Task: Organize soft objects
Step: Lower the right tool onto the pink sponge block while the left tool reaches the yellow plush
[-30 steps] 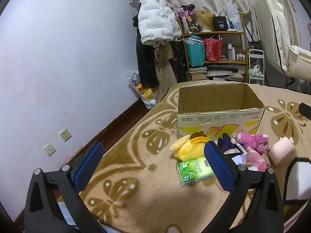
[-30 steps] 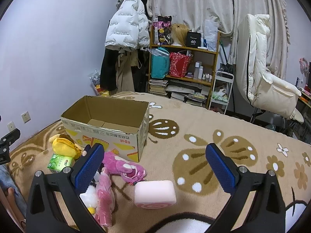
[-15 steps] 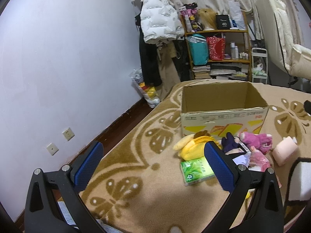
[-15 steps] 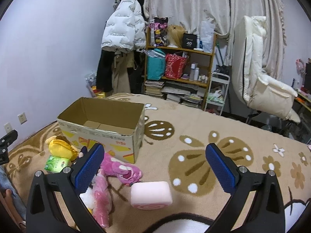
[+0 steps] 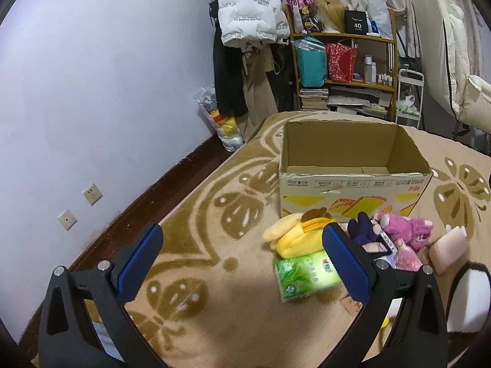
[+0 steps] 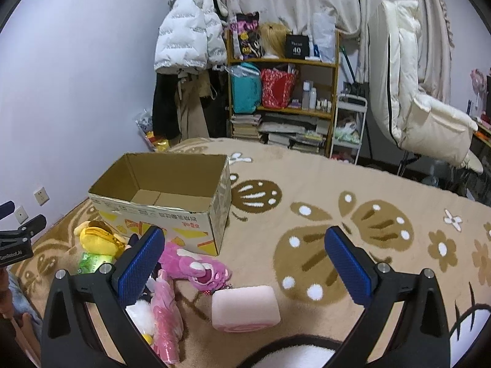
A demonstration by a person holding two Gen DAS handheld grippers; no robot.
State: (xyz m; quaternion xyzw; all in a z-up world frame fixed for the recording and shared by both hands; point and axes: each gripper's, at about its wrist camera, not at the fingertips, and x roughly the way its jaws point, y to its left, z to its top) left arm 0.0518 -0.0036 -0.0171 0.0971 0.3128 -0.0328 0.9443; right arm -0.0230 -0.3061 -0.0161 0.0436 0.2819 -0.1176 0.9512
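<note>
An open, empty cardboard box (image 5: 353, 181) (image 6: 159, 214) stands on the patterned rug. In front of it lie a yellow plush (image 5: 299, 233) (image 6: 98, 239), a green tissue pack (image 5: 307, 271) (image 6: 92, 260), a dark purple plush (image 5: 362, 227), a magenta plush (image 5: 408, 230) (image 6: 196, 265), a pink doll (image 6: 165, 316) and a pink roll-shaped cushion (image 6: 245, 308) (image 5: 448, 250). My left gripper (image 5: 242, 260) is open and empty, above the rug left of the pile. My right gripper (image 6: 245, 263) is open and empty, above the pink cushion.
A shelf (image 6: 282, 98) with bags and books, hanging coats (image 6: 184, 61) and a white padded chair (image 6: 423, 98) stand behind the rug. A wall (image 5: 92, 92) with sockets runs along the left. The left gripper's tip (image 6: 18, 239) shows at the right wrist view's left edge.
Both grippers have shifted slightly, and the view has tilted a little toward the box and the pile. Both stay open and empty. No object has moved.
</note>
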